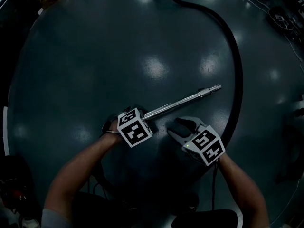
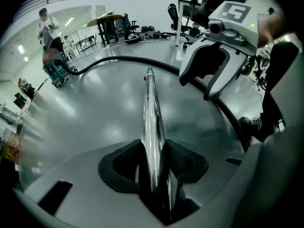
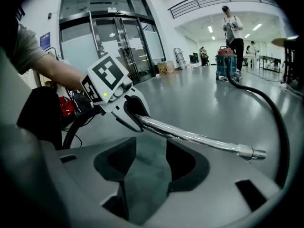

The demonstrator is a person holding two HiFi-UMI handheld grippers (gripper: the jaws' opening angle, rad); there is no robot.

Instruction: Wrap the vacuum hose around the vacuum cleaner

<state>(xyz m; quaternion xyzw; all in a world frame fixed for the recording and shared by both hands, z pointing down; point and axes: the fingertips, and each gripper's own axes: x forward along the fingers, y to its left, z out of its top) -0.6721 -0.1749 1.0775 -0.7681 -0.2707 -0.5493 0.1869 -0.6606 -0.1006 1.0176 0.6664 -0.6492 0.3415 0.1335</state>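
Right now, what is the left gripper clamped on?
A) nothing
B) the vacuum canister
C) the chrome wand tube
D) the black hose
C: in the left gripper view, the left gripper is closed on both sides of the chrome wand tube, while the black hose runs clear of its jaws.

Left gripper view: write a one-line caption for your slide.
Left gripper clamps the chrome wand while the black hose curves away behind.
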